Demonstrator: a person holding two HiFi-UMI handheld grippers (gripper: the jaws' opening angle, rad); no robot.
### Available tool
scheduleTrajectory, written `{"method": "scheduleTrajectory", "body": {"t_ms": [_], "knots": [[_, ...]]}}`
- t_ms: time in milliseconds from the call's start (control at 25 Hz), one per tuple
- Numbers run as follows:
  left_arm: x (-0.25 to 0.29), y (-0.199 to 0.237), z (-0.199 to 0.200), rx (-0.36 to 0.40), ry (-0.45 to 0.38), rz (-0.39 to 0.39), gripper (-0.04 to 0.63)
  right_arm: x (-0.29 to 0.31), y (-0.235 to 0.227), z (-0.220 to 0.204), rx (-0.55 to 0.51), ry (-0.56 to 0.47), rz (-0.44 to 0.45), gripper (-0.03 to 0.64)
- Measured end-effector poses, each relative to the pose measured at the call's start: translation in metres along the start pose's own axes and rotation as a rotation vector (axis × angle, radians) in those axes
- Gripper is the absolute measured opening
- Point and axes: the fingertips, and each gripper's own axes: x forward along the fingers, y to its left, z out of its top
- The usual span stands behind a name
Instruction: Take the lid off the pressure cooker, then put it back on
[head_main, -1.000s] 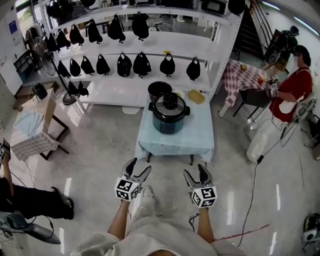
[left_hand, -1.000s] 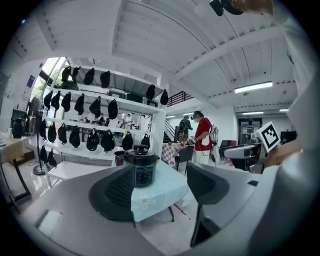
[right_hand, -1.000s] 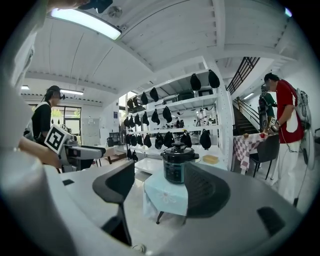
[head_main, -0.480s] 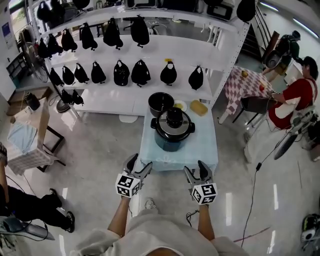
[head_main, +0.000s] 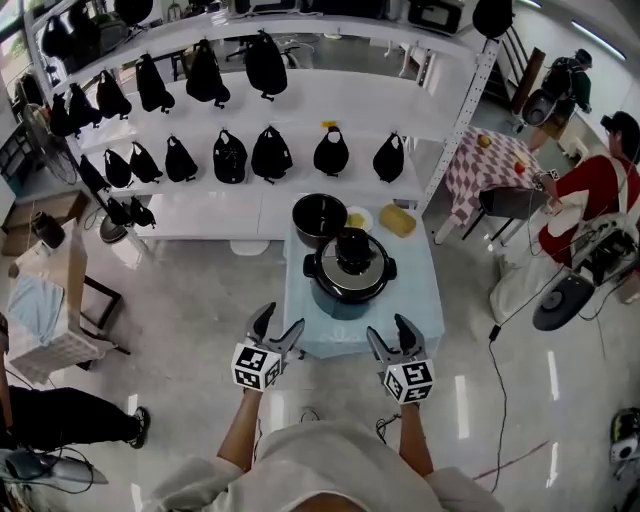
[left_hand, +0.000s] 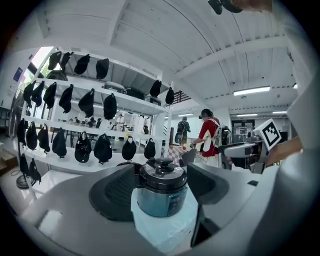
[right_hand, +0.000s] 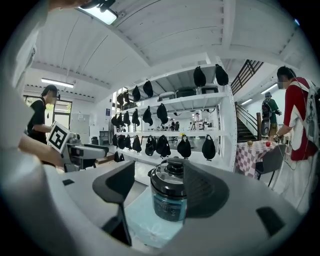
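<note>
Head view: left tongs and right tongs both released, empty, by the near corners of the surface. Pressure cooker stands mid-surface, lid on, with bare cloth on both sides.

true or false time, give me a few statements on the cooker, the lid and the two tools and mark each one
1. The lid sits on the pressure cooker. True.
2. The left tool is shut on the lid. False: its jaws are apart, it holds nothing, and it is short of the table.
3. The right tool is open and empty. True.
4. The black pot stands on the person's side of the cooker. False: it stands behind the cooker, toward the shelves.
</note>
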Motion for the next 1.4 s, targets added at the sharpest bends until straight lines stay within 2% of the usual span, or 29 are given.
{"method": "scheduleTrajectory", "body": {"t_ms": [240, 560, 1040, 1400], "knots": [[0.023, 0.012, 0.000, -0.002, 0.012, -0.027, 0.309, 0.021, -0.008, 0.001, 0.004, 0.013, -0.015, 0.287], [0.073, 0.039, -0.001, -0.005, 0.022, -0.019, 0.309, 0.072, -0.038, -0.002, 0.011, 0.016, 0.004, 0.287], [0.183, 0.089, 0.032, -0.030, 0.036, 0.069, 0.308, 0.177, -0.117, 0.032, 0.022, 0.008, 0.099, 0.287], [0.236, 0.110, 0.037, -0.038, 0.078, 0.125, 0.308, 0.222, -0.153, 0.033, 0.037, 0.041, 0.174, 0.287]]}}
